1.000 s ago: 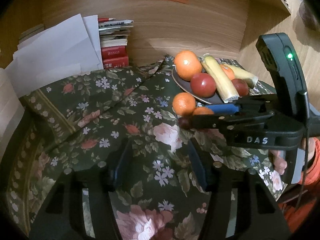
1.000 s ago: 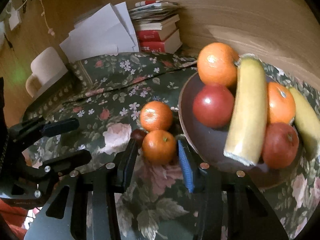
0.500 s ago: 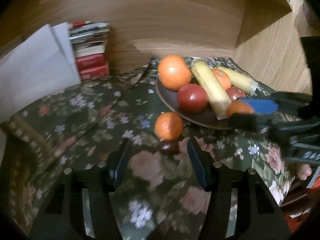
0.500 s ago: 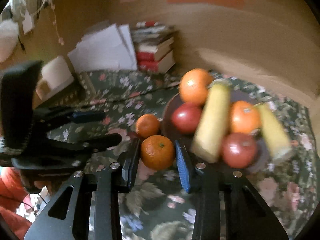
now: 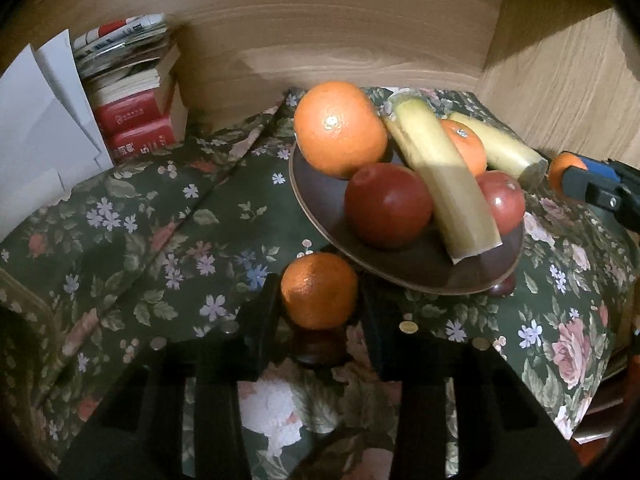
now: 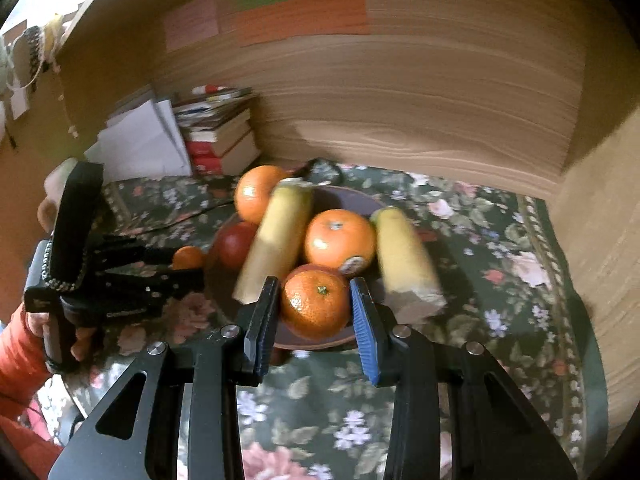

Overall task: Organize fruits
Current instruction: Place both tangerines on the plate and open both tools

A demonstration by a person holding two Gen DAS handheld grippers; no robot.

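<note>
Lifted: your right gripper (image 6: 314, 316) clamped a mandarin (image 6: 315, 305); left gripper (image 5: 318, 312) just closed on another mandarin (image 5: 319, 290), which risked rolling free.

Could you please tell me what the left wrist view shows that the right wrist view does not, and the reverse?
Only the left wrist view: a small dark fruit next to the mandarin in the left hand-held gripper, whose jaws have just been closing on it. Only the right wrist view: coloured paper strips on the wall and the hand holding that gripper. Both: the plate of fruit, the book stack, and the right hand-held gripper holding an orange.
</note>
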